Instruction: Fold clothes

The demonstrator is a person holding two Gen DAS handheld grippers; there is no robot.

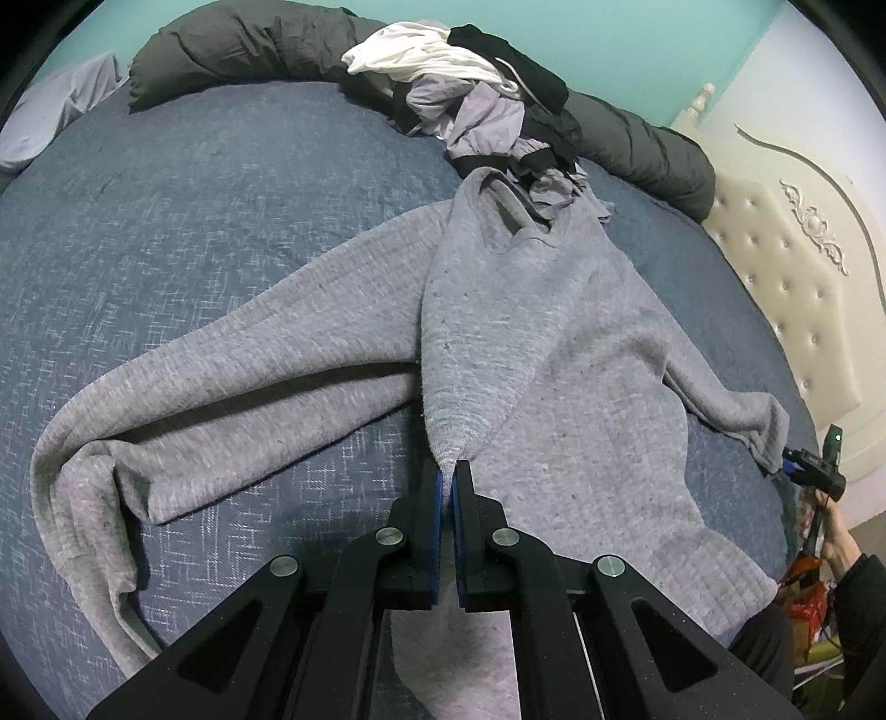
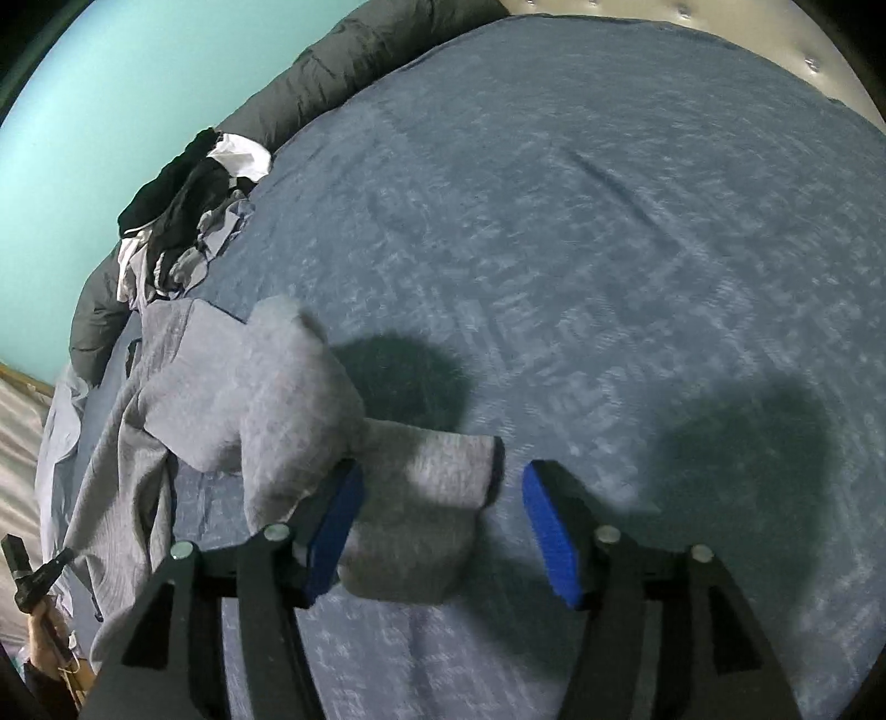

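Clamping a fold of the gray sweater (image 1: 531, 343) on the blue bed sheet (image 1: 194, 194), your left gripper (image 1: 447, 477) is closed; your right gripper (image 2: 440, 487) stands open around the sleeve cuff (image 2: 443, 471).

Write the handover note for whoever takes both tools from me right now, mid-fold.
Left tool: shut, pinching a fold of the grey sweater near its hem edge.
Right tool: open, pads apart; the sweater's right sleeve cuff lies between them, not gripped.
Sweater lies spread on the blue bedsheet; its left sleeve is still stretched out to the side.
Unfolded clothes pile waits by the dark duvet.
Done: sweater laid out, side fold begun.
Left: fold both sleeves in, fold the body, then work through the pile.
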